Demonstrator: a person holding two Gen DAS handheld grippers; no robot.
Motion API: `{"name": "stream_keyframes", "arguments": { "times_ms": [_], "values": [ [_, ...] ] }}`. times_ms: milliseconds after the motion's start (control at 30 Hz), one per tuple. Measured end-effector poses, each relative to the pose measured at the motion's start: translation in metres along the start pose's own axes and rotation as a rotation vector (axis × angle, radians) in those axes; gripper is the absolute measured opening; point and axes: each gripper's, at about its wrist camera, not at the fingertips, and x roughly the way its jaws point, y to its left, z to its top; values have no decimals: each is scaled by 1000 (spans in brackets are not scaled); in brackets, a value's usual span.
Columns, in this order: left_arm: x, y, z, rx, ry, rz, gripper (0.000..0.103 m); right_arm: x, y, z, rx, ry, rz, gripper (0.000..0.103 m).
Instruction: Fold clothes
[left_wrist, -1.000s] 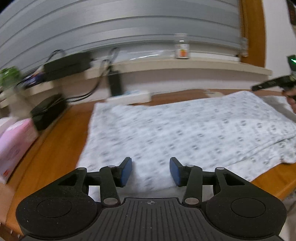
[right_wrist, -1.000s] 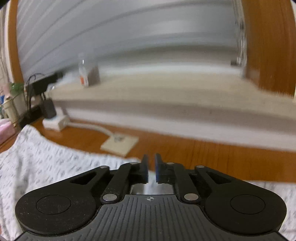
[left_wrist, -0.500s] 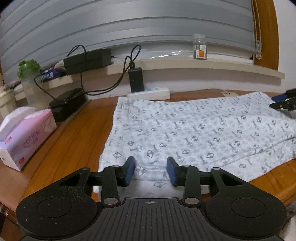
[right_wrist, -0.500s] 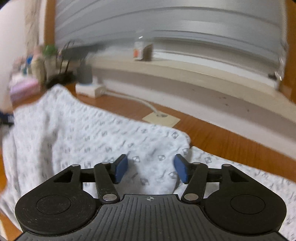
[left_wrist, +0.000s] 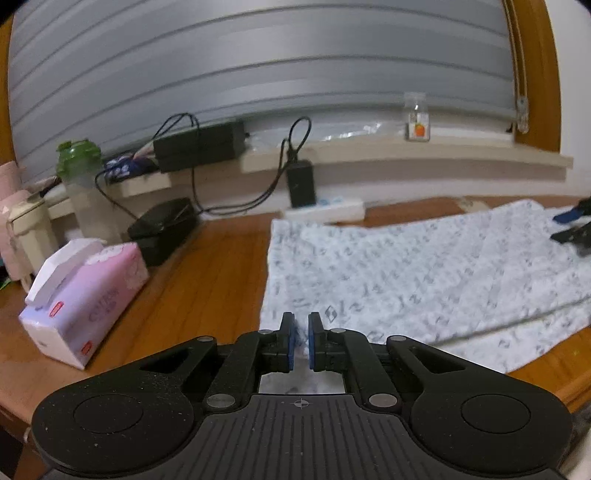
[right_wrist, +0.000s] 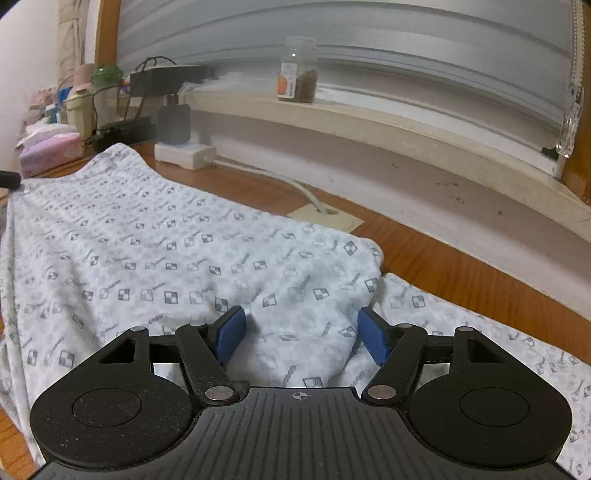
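A white garment with a small grey print lies spread on the wooden table. It also fills the right wrist view. My left gripper is shut on the garment's near left edge, with cloth pinched between the blue pads. My right gripper is open, its pads either side of a raised fold at the garment's right end. The right gripper also shows at the far right of the left wrist view.
A pink tissue box, bottles and a black box stand at the table's left. A white power strip with a charger lies at the back. A jar stands on the sill. A cable outlet plate sits behind the garment.
My left gripper has closed on the garment's near edge. My right gripper opened, swung left and came down over the garment's right end.
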Motion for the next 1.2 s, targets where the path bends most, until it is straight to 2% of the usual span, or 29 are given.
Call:
{"name": "stream_keyframes", "arguments": {
  "times_ms": [33,100,167,233,267,467,567,633,733,833,933,1000,1067,1133,1200],
  "values": [
    [1,1,-2,3,15,1,8,-2,1,0,-8,0,3,67],
    [5,1,-4,8,29,63,8,-9,4,0,-21,-6,17,67],
    [9,1,2,2,18,71,16,-17,9,0,-38,-16,40,67],
    [13,-1,11,-4,-6,61,35,-24,15,1,-52,-26,62,66],
    [15,-3,15,-6,-18,55,39,-27,19,1,-52,-31,75,66],
    [55,-63,58,68,-61,-87,40,-47,45,-3,-51,-40,183,60],
    [83,-103,76,117,-67,-170,53,-57,54,-14,-44,-19,223,60],
    [104,-132,87,151,-60,-215,56,-60,59,-24,-29,3,237,60],
    [135,-170,100,188,-44,-256,63,-63,60,-33,3,-11,233,60],
    [160,-200,106,164,-11,-340,65,-66,61,-34,13,-13,230,60],
    [178,-223,110,153,4,-391,67,-70,54,-35,36,-8,244,60],
    [182,-237,114,152,-1,-423,71,-77,46,-38,49,-34,227,60],
    [187,-253,120,168,-8,-455,71,-83,43,-41,58,-49,215,59],
    [191,-269,125,191,-16,-486,71,-87,43,-46,61,-49,213,53],
    [196,-286,131,214,-25,-517,71,-90,44,-51,65,-50,212,53]
  ]
}}
